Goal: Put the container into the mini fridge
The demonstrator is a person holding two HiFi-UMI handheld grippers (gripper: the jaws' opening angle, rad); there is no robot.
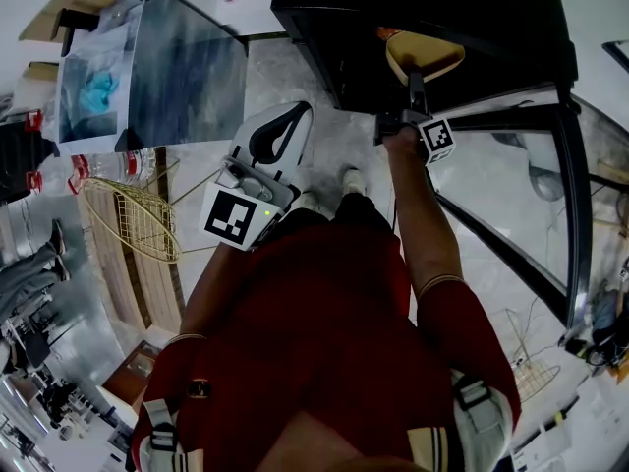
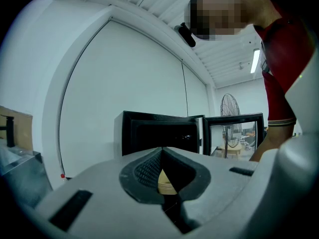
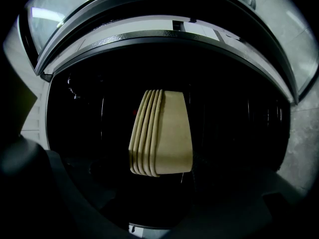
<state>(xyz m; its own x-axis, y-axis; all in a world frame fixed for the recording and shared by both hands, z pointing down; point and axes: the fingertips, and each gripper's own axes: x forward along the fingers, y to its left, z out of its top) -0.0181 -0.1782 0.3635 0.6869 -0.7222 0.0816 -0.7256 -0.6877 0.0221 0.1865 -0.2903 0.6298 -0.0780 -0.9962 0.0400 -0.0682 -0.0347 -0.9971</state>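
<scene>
A beige ribbed container [image 1: 425, 55] hangs at the mouth of the black mini fridge [image 1: 462, 8], and my right gripper [image 1: 418, 75] is shut on its near end. In the right gripper view the container [image 3: 162, 133] stands on edge in front of the fridge's dark inside [image 3: 239, 133], with my right gripper [image 3: 160, 177] mostly lost in shadow below it. The glass door [image 1: 531, 195] is swung open to the right. My left gripper [image 1: 298, 114] is held back near my body, shut and holding nothing. In its own view the left gripper [image 2: 162, 151] points at the mini fridge [image 2: 154, 133].
A gold wire basket [image 1: 133, 219] lies on the floor at the left beside a metal box [image 1: 187, 77]. Another wire frame [image 1: 536, 377] sits at the lower right. A standing fan [image 2: 230, 113] shows behind the open door [image 2: 234, 133]. My shoes [image 1: 351, 178] stand before the fridge.
</scene>
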